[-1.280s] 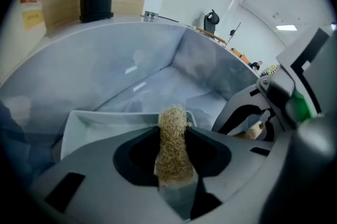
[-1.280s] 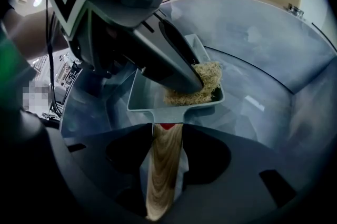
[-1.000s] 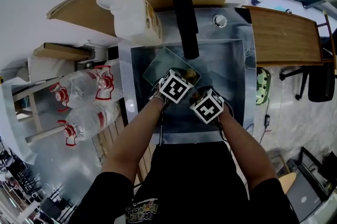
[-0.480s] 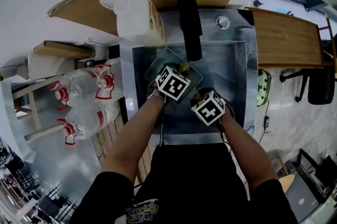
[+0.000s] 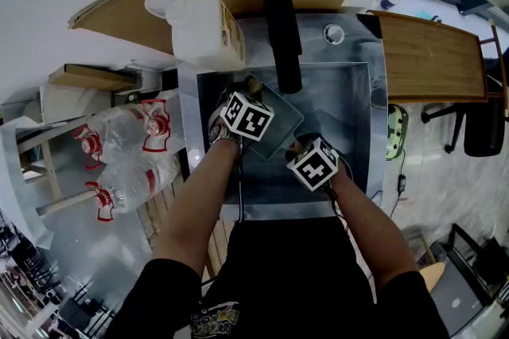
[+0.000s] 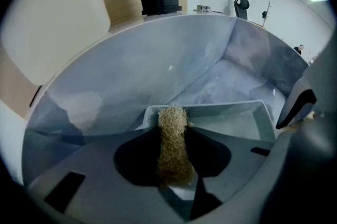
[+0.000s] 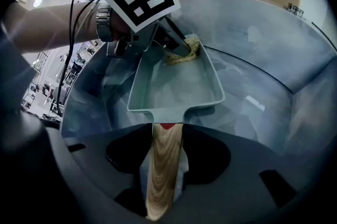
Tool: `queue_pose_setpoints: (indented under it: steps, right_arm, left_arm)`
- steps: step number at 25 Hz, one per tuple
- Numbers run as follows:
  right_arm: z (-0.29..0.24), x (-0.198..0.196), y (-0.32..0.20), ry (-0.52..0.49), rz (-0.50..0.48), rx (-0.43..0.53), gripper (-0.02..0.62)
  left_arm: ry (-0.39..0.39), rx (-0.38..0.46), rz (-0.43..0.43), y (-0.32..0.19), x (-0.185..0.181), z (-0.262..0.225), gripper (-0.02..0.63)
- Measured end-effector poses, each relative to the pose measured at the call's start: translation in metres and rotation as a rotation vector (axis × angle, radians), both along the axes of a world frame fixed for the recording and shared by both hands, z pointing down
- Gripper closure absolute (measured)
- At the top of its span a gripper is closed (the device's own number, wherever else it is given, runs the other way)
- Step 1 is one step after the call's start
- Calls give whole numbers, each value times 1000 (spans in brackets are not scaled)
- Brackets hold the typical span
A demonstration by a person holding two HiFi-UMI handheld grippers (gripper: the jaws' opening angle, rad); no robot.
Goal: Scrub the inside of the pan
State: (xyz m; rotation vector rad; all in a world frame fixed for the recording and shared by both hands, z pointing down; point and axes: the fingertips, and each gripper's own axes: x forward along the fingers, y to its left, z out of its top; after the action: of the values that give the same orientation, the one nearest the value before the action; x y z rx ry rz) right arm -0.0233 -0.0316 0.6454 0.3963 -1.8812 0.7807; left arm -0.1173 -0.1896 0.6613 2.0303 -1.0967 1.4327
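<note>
Showing a scrubbing stroke in mid-travel inside the stainless steel sink [image 5: 350, 103]: the left gripper [image 6: 171, 132], its jaws pressing together on a tan fibrous scrubbing pad [image 7: 185, 53], is sliding off the middle of the pale grey-green rectangular pan [image 7: 176, 86], where it was working a second ago, and is now reaching the pan's far corner, the one nearest the sink's left wall and back edge. The right gripper [image 7: 166, 136] is keeping almost the same place near the sink's front edge, its jaws clamping the pan's light wooden handle [image 7: 160, 175] and steadying the pan in the left-centre part of the basin; whether the pan is resting on the sink bottom cannot be told. The pad is touching the pan's floor where floor and end wall are meeting. This shift is suggesting that the scrub is well under way and is passing from the open floor to the corners and walls. A return sweep along the end wall toward the other far corner is probably coming due, with the handle grip resisting the sideways push.
</note>
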Motion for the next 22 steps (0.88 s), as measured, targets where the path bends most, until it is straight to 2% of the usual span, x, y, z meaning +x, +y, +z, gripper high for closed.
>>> queue_pose_setpoints:
  steps: [11,22]
  right_arm:
    - [0,0,0,1,4,-10,410]
    - [2,0,0,1,25,-28,410]
  left_arm:
    - [-101,47,29,-3,-3,0,463]
    - [-123,100,-15,-6,-11,-15,463]
